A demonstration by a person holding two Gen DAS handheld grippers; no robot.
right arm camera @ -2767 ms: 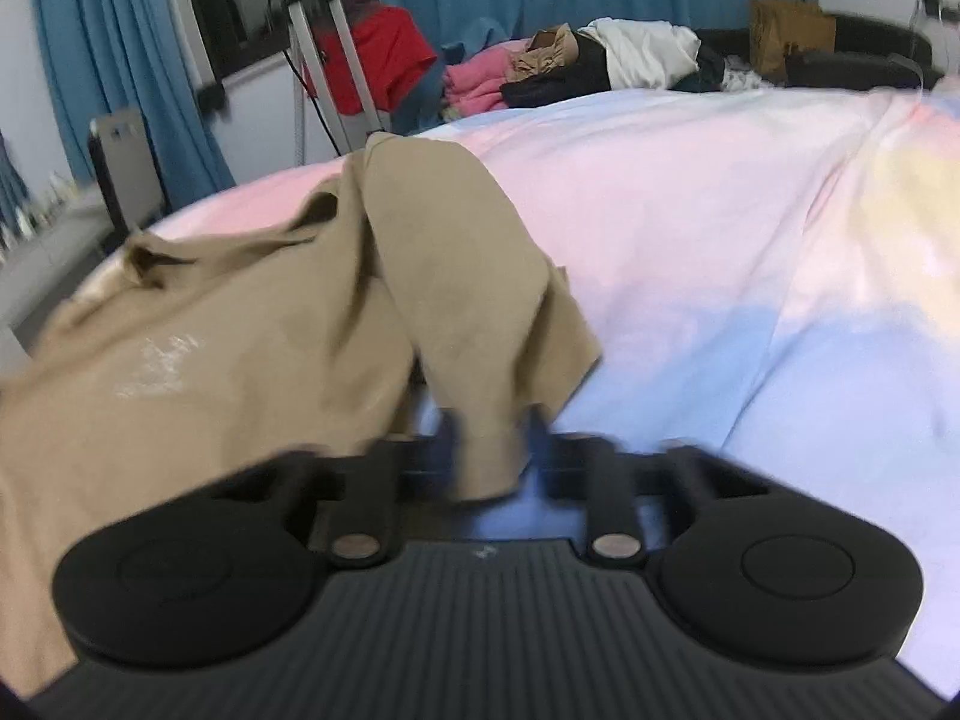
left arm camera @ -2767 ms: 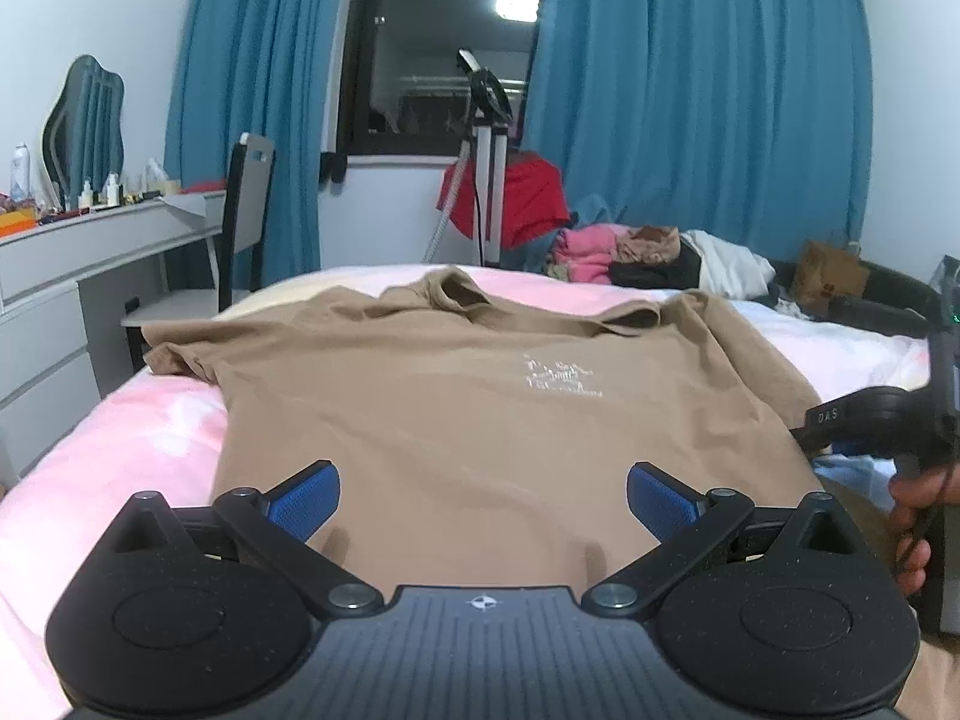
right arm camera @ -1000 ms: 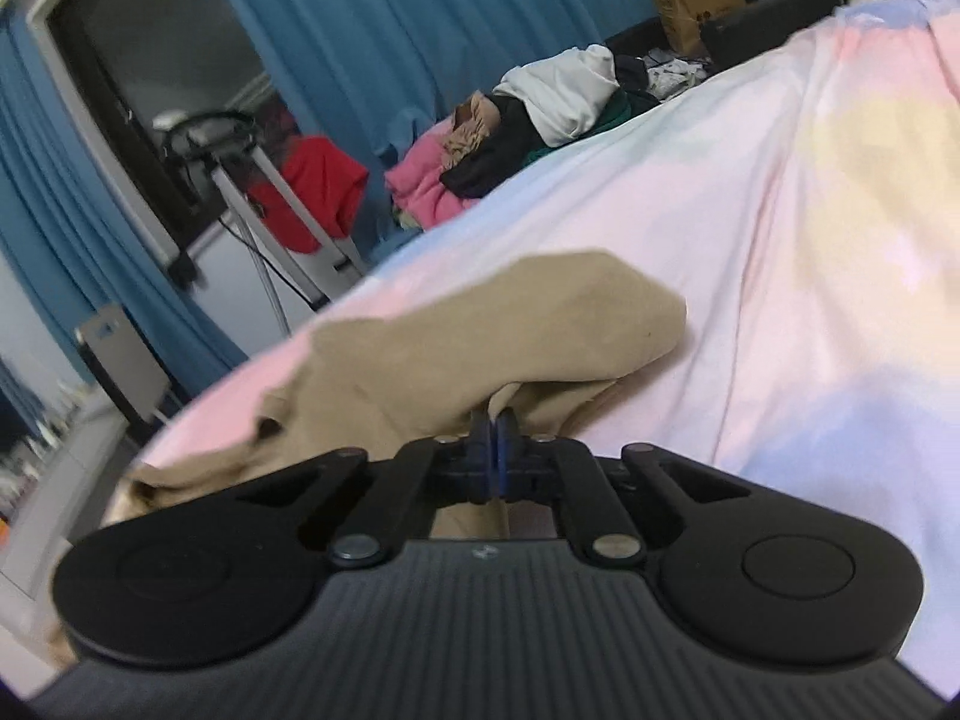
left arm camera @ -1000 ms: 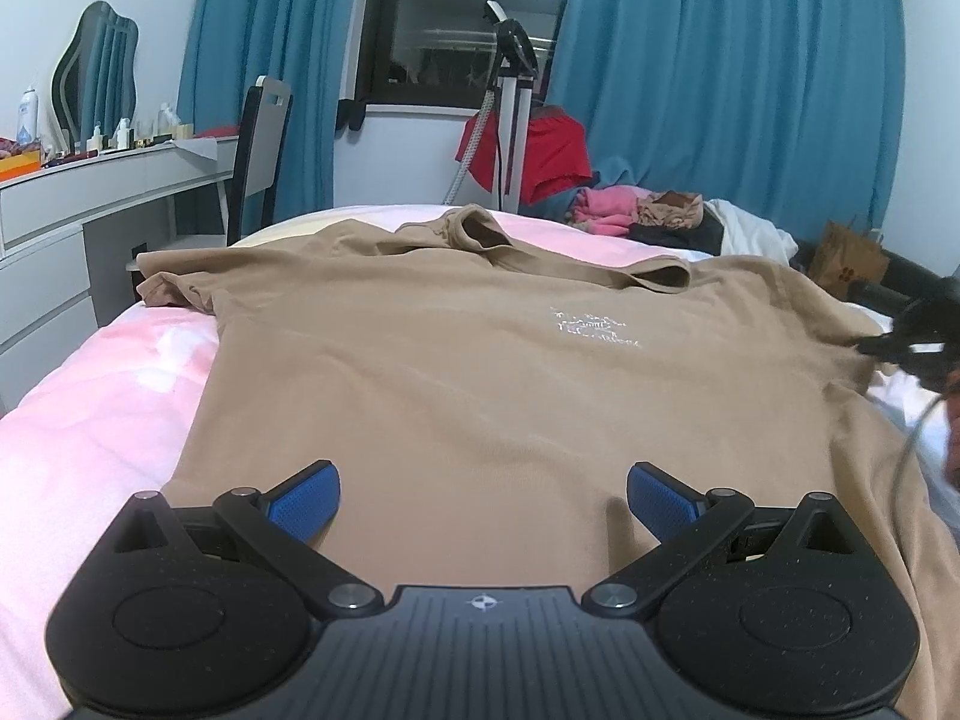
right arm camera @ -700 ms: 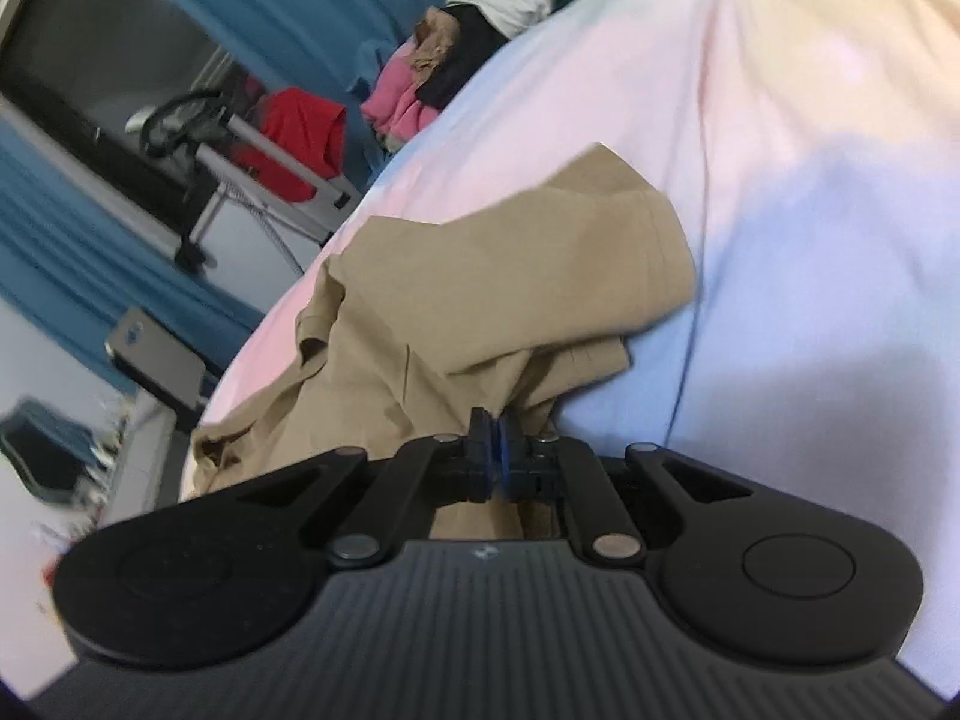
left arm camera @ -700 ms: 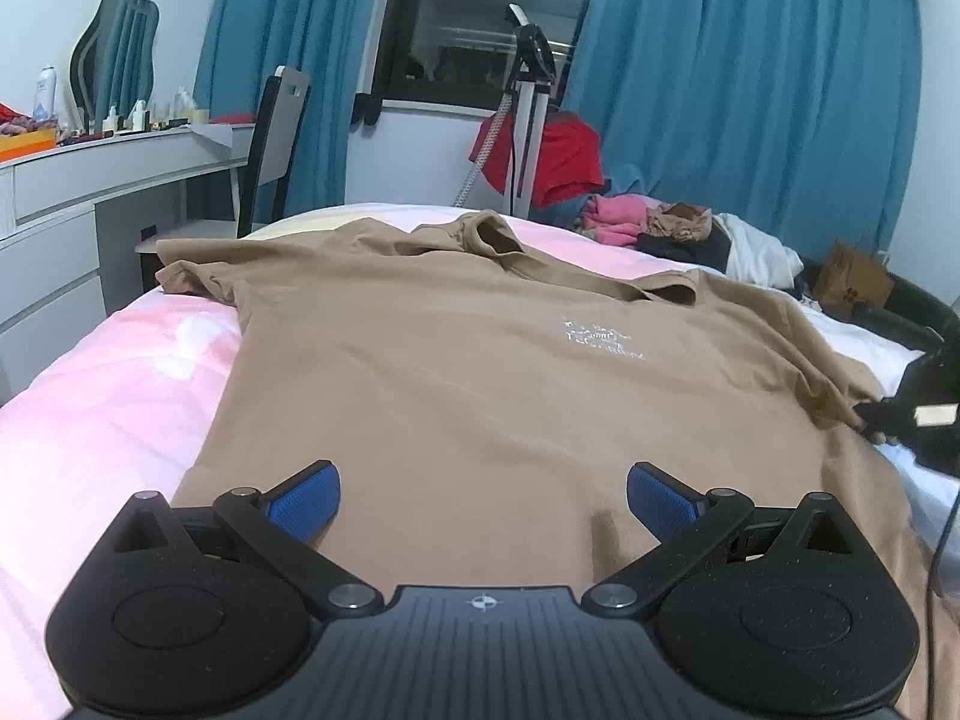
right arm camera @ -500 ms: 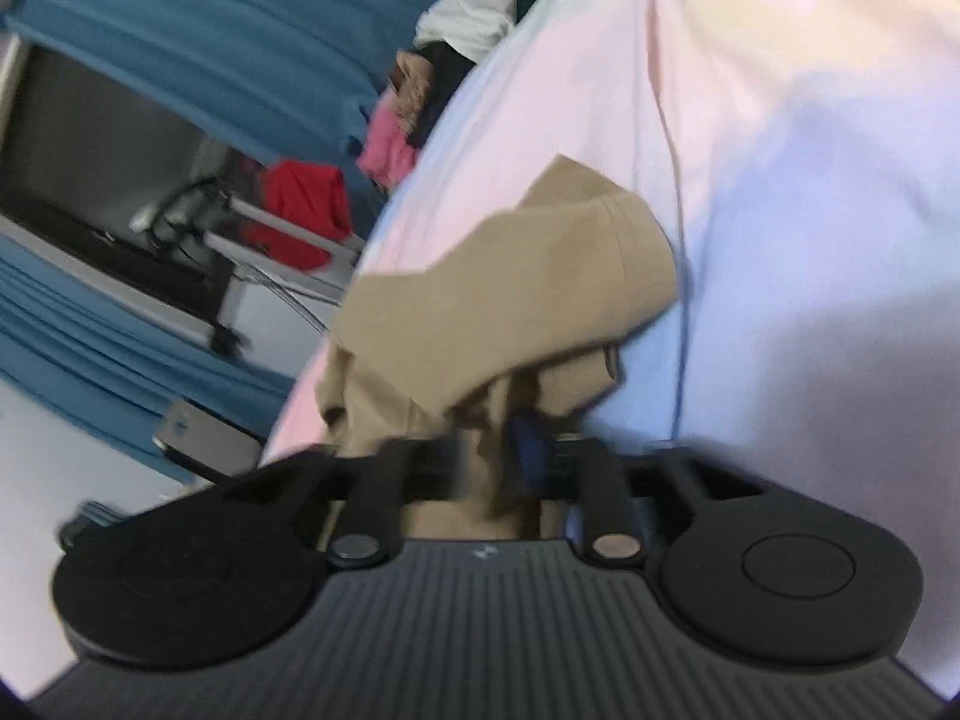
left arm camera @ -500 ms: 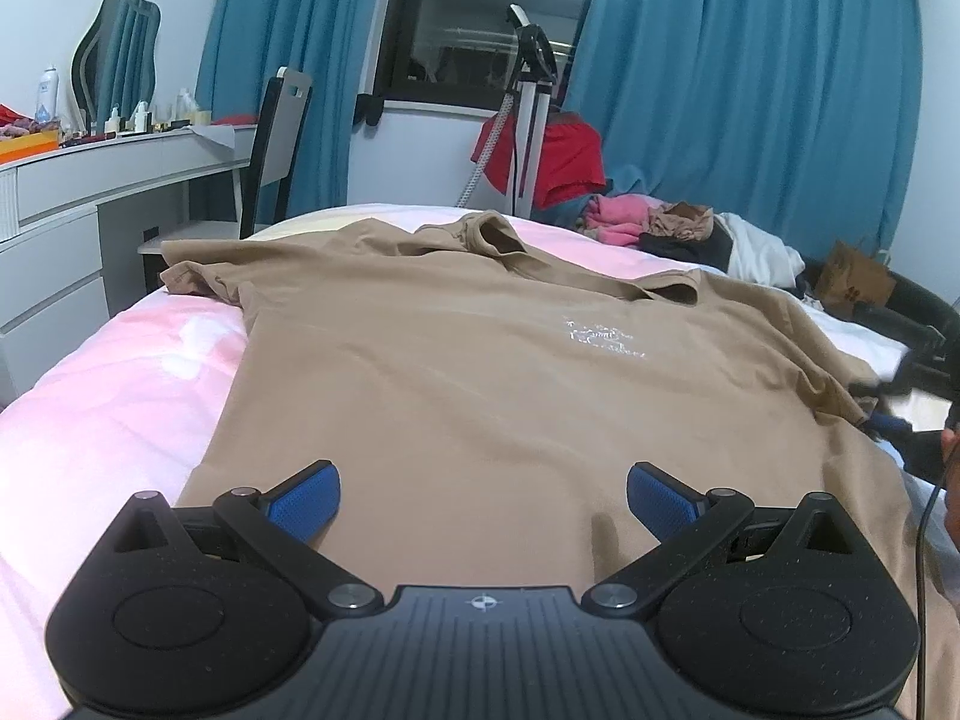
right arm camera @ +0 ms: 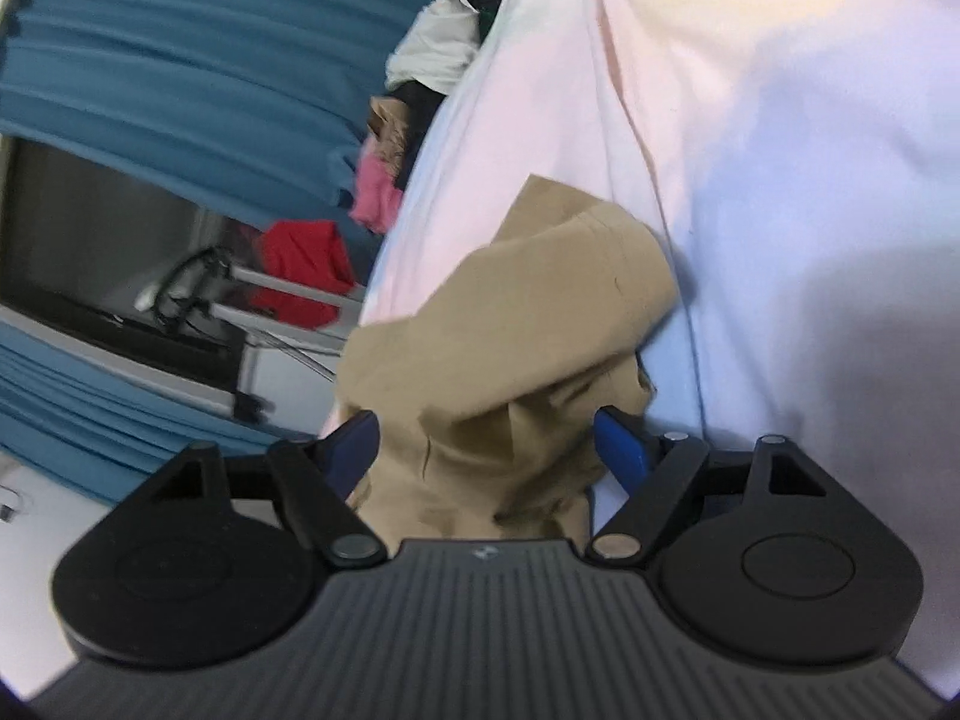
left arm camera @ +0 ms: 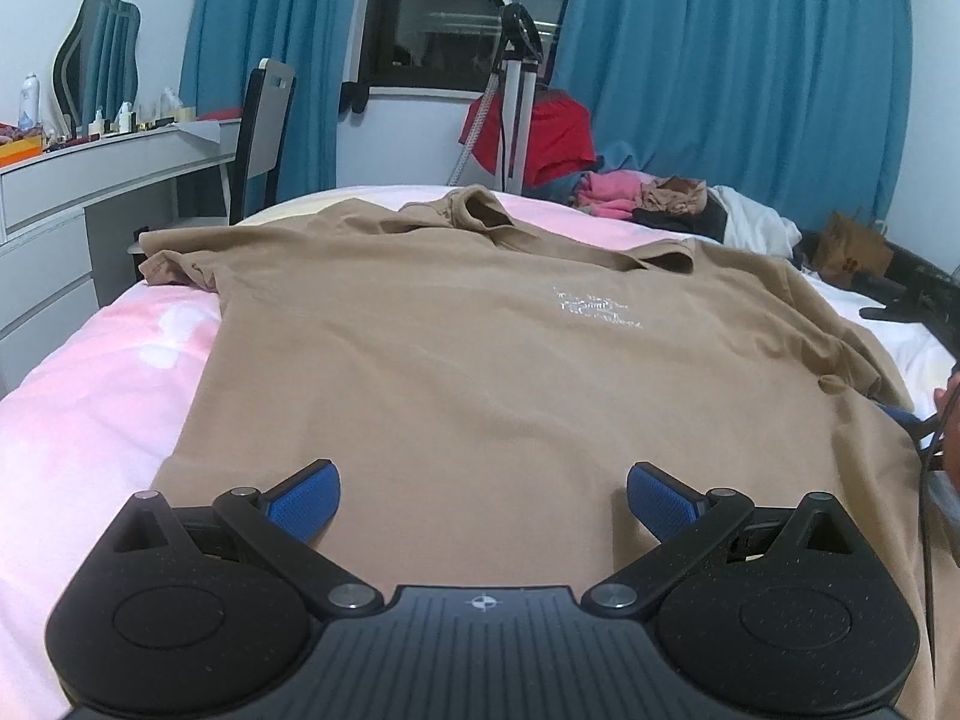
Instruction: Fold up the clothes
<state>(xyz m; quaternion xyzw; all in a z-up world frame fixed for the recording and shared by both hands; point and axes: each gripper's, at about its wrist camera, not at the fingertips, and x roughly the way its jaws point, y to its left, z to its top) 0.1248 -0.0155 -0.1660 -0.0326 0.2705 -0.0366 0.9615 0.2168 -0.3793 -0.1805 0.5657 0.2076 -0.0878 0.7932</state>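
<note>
Left wrist view: a tan T-shirt [left arm camera: 480, 360] lies spread front-up across the bed [left arm camera: 90, 396], its hem at the near edge and its collar [left arm camera: 474, 210] toward the far edge. A small white print [left arm camera: 591, 309] marks the chest. One sleeve [left arm camera: 180, 255] reaches the bed's left edge; the opposite sleeve is bunched near the right edge. The left gripper [left arm camera: 483, 489] hovers just above the hem, jaws spread wide with blue pads [left arm camera: 303, 495] well apart and nothing between them. Part of a hand [left arm camera: 948, 420] and a dark cable show at the right border.

Right wrist view, camera strongly tilted: the right gripper [right arm camera: 486, 441] has its jaws parted, one blue pad [right arm camera: 621, 444] on either side of the crumpled sleeve [right arm camera: 522, 336] of the same shirt. The cloth sits between the pads, lying on the pastel bed sheet [right arm camera: 780, 180]; whether either pad touches it cannot be told.

Background: blue curtains [left arm camera: 732, 78] flank a dark window [left arm camera: 456, 18]; a metal stand [left arm camera: 516, 90] carries a red garment [left arm camera: 555, 135]. A heap of mixed clothes [left arm camera: 660, 201] rests at the bed's far right corner. A white dresser [left arm camera: 72, 192] with a mirror [left arm camera: 96, 69] and a chair [left arm camera: 264, 126] stand beyond the left edge. A brown paper bag [left arm camera: 852, 249] sits at the right.
</note>
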